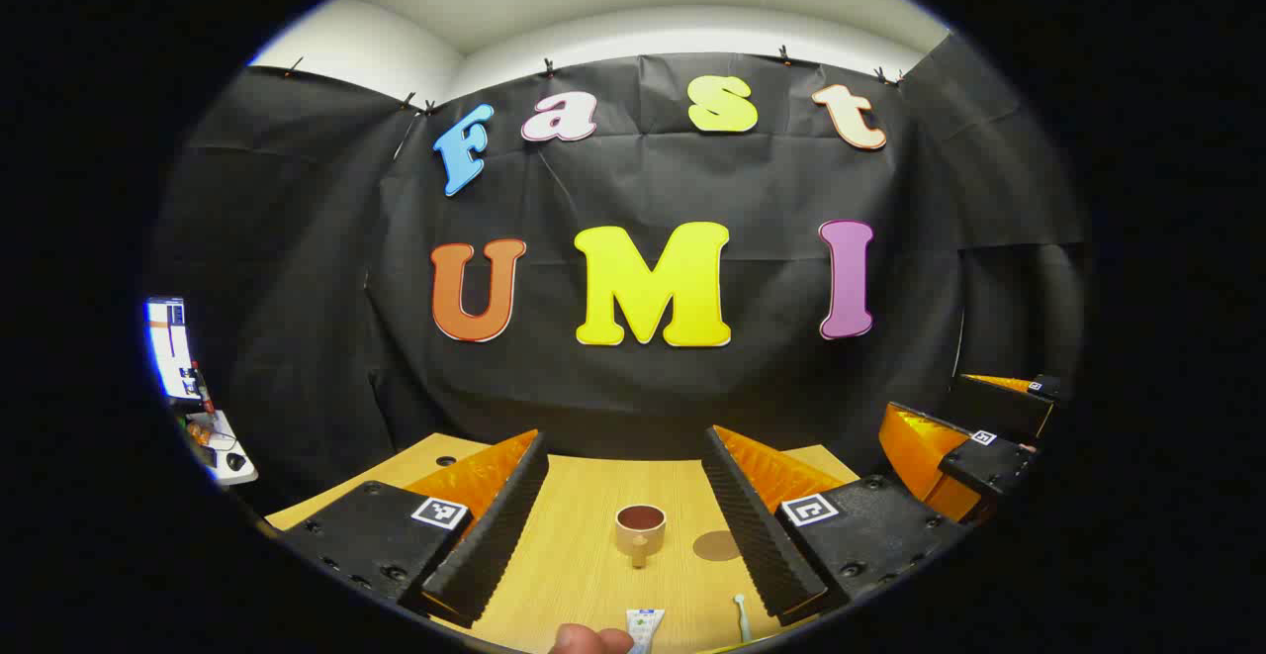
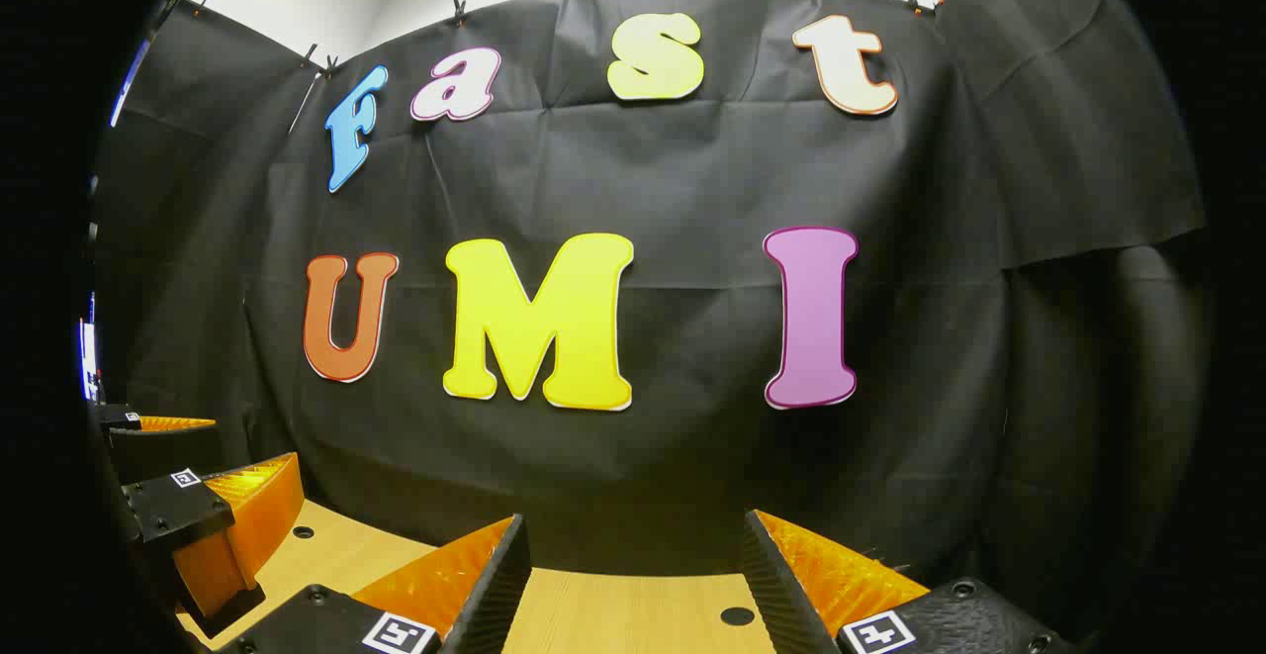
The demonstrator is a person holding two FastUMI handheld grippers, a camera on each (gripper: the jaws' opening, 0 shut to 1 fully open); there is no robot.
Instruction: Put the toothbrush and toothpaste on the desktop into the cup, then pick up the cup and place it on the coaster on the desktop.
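While both grippers, left (image 1: 625,525) and right (image 2: 633,585), hang spread wide and empty, we see the cup (image 1: 640,529) at 12 o'clock, coaster (image 1: 718,545) just at its 3, paste (image 1: 645,626) and brush (image 1: 740,616) lying at 6. We judge loading the cup is in hand: next, close on either.

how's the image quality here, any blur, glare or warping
Left gripper view: sharp, evenly lit, fisheye bends the desk edge; cup casts only a soft shadow; the toothpaste and toothbrush are cut off at the bottom rim. Right gripper view: sharp too, no glare, wall cloth bulges outward.
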